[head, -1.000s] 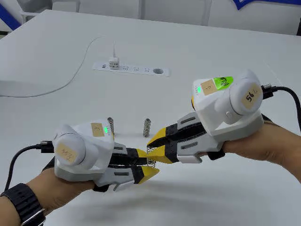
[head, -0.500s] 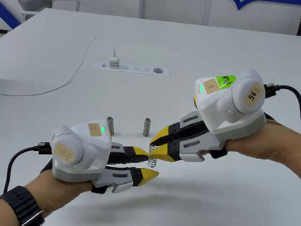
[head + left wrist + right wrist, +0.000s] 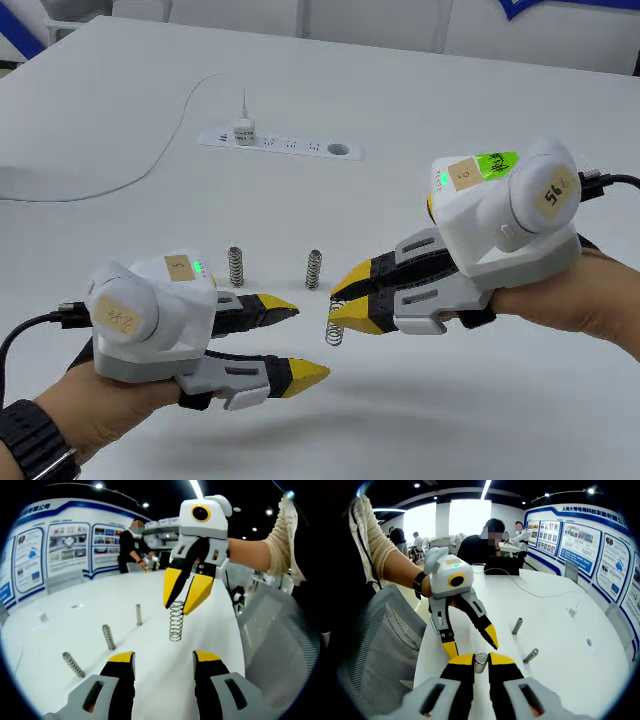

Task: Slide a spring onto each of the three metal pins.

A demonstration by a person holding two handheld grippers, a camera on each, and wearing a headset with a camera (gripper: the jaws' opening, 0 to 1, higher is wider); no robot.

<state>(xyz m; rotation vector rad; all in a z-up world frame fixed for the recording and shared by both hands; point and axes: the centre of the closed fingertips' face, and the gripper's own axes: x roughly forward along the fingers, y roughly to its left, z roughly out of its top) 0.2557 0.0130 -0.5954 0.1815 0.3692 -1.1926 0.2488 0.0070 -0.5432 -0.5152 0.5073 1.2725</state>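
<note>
My right gripper [image 3: 338, 303] is shut on the top of a small steel spring [image 3: 334, 333], which hangs upright just above the white table [image 3: 450, 400]. The left gripper view has that spring [image 3: 175, 621] dangling from the right gripper [image 3: 186, 599]. My left gripper [image 3: 300, 340] is open, and its jaws stand apart from the spring, to its left. Two springs [image 3: 236, 265] [image 3: 313, 268] stand on pins behind the grippers. A bare metal pin [image 3: 138, 614] stands upright beyond two sprung pins [image 3: 108, 636] [image 3: 73, 664]. My right gripper [image 3: 480, 659] pinches the spring [image 3: 480, 664] with the open left gripper [image 3: 470, 637] just ahead.
A white power strip [image 3: 280, 146] with a plug and a thin cable [image 3: 170, 140] lies at the back of the table. A grey mesh chair [image 3: 375, 650] stands at the table's edge. People sit at a far table [image 3: 492, 545].
My left gripper has opened, let go of the spring and drawn back to the left. The right gripper keeps the spring and has shifted slightly right.
</note>
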